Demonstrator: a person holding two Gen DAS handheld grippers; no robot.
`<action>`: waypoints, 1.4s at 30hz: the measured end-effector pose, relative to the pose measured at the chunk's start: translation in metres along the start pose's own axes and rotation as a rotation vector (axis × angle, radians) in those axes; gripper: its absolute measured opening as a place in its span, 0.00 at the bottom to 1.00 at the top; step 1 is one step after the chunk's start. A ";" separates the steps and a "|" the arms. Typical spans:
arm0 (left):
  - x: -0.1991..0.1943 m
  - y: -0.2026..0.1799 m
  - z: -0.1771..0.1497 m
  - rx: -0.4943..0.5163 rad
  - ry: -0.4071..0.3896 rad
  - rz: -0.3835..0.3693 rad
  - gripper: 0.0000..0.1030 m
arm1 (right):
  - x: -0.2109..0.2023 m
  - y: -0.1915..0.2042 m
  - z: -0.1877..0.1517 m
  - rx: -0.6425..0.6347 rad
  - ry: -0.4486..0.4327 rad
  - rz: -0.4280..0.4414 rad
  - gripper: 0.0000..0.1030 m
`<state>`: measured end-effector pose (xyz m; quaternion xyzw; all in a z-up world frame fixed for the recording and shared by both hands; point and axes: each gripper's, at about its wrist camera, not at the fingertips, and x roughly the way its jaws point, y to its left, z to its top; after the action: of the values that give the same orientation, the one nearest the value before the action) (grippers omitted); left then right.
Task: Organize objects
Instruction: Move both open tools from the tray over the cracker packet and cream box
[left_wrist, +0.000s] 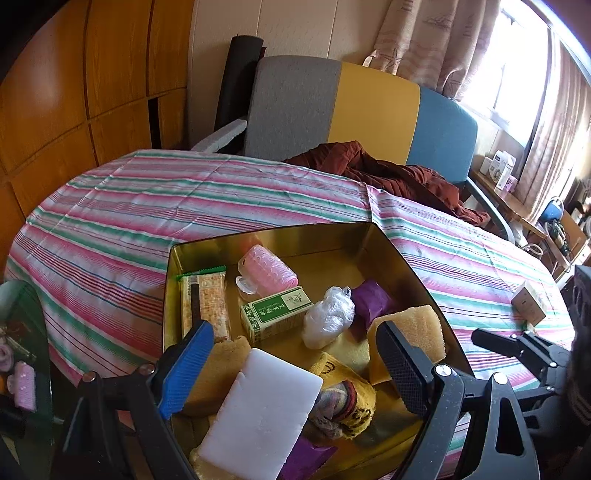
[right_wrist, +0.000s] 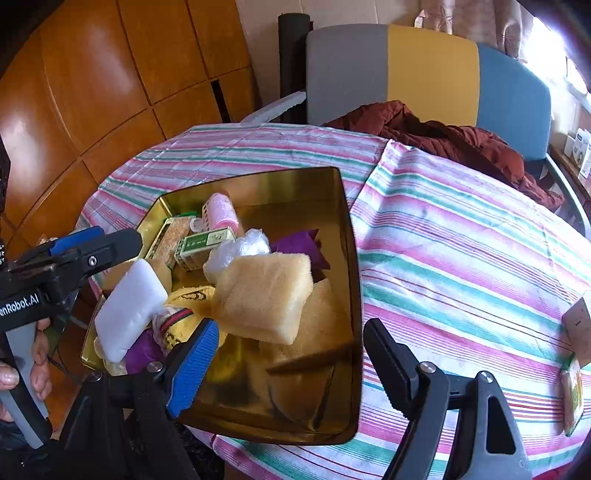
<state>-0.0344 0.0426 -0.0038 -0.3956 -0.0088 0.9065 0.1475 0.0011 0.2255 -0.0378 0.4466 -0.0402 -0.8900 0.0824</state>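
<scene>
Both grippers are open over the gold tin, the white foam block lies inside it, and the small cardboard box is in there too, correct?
Not quite: the small cardboard box sits outside the gold tin, on the striped tablecloth, as the left wrist view shows. The left gripper and right gripper are open, and the white foam block lies inside.

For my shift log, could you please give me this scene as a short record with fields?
container: gold tin, open, on the striped tablecloth
inside tin: white block, tan sponge, green box, pink roller, clear bag, purple cloth, snack bar, yellow cloth
outside tin: small cardboard box, on the cloth to the right
left gripper: open, over the tin, holding nothing
right gripper: open, at the tin's near edge, holding nothing
background: multicoloured chair with a dark red garment
</scene>
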 end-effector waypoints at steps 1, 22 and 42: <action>-0.001 -0.001 0.000 0.003 -0.002 0.000 0.88 | -0.002 -0.001 0.000 0.002 -0.004 -0.004 0.80; -0.010 -0.051 0.003 0.161 -0.023 -0.068 0.88 | -0.016 -0.074 -0.017 0.193 0.034 -0.133 0.80; 0.012 -0.136 0.005 0.331 0.045 -0.222 0.88 | -0.094 -0.289 -0.060 0.490 0.164 -0.463 0.80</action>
<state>-0.0103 0.1766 0.0098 -0.3828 0.1002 0.8646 0.3097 0.0720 0.5272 -0.0415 0.5207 -0.1436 -0.8100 -0.2283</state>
